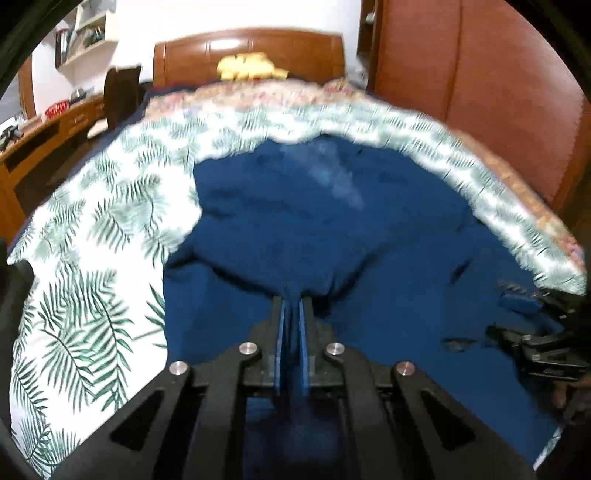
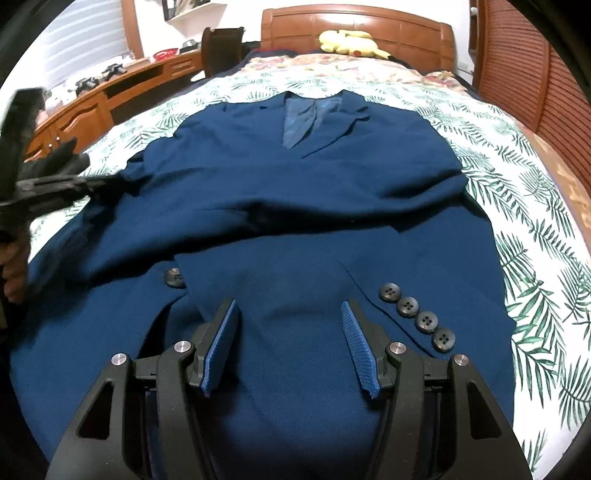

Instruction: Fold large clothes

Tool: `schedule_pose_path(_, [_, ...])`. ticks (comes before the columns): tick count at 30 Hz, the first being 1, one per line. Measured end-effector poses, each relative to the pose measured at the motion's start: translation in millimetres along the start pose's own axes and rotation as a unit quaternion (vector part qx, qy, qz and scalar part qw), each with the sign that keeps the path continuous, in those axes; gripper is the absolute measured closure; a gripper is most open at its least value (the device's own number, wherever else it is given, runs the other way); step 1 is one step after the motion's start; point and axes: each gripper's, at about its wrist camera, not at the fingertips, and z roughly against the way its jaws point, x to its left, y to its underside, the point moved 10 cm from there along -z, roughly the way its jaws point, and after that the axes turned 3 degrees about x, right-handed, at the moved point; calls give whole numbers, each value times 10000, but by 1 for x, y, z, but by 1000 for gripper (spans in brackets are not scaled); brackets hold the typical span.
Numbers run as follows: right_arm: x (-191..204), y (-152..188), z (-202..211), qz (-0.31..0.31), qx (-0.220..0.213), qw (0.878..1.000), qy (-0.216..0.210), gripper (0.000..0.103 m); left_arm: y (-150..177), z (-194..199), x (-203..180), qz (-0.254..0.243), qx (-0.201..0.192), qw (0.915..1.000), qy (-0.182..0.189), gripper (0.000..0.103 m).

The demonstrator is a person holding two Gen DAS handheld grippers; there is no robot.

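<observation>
- Jacket point(image 2: 295, 192) — dark blue, spread face-up on a bed point(image 2: 535, 258) with a leaf-print sheet, collar toward the headboard point(image 2: 354, 22).
- Left gripper point(image 1: 291, 295): jaws pinched tight on a fold of the jacket's cloth, which bunches up at the tips (this view is blurred).
- Right gripper point(image 2: 290, 306): jaws apart, hovering above the jacket's lower part, clasping nothing.
- 4 buttons point(image 2: 415, 317) in a row on a sleeve cuff, just right of the right gripper.
- Yellow plush toy point(image 2: 351, 42) by the headboard.

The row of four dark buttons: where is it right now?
In the right wrist view, the four dark buttons run along the sleeve cuff of the blue jacket, just right of the open right gripper.
</observation>
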Motion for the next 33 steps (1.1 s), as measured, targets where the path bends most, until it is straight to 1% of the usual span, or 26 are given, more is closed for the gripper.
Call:
schedule_pose_path(1, [-3, 1, 2, -17, 2, 10000, 19, 44, -3, 13, -5, -16, -135, 9999, 93, 100])
schedule_pose_path(4, [-14, 1, 9, -127, -23, 9999, 63, 44, -7, 39, -25, -193, -368, 9986, 321, 99])
schedule_pose_path(9, [-38, 0, 20, -343, -88, 9992, 185, 44, -6, 62, -56, -462, -505, 9958, 614, 100])
schedule_pose_path(12, [-51, -2, 27, -437, -150, 9985, 293, 44, -3, 70, -68, -519, -492, 9943, 792, 99])
schedule_pose_path(14, [-58, -3, 33, -516, -178, 9981, 289, 44, 1, 76, -76, -582, -493, 9930, 903, 99])
schedule_pose_path(18, [-67, -7, 49, -602, -327, 9970, 357, 44, 11, 90, -102, -726, -503, 9895, 1145, 99])
schedule_pose_path(22, [-66, -7, 63, -578, -457, 9965, 390, 44, 30, 97, -122, -808, -334, 9873, 1327, 99])
schedule_pose_path(26, [-62, -8, 65, -506, -473, 9968, 393, 44, 45, 99, -137, -874, -117, 9848, 1499, 98])
schedule_pose_path(30, [-57, -7, 62, -438, -425, 9975, 364, 44, 50, 105, -145, -955, -107, 9828, 1580, 96])
schedule_pose_path(33, [-53, -9, 62, -405, -454, 9976, 322, 44, 48, 114, -145, -930, -194, 9815, 1663, 96])
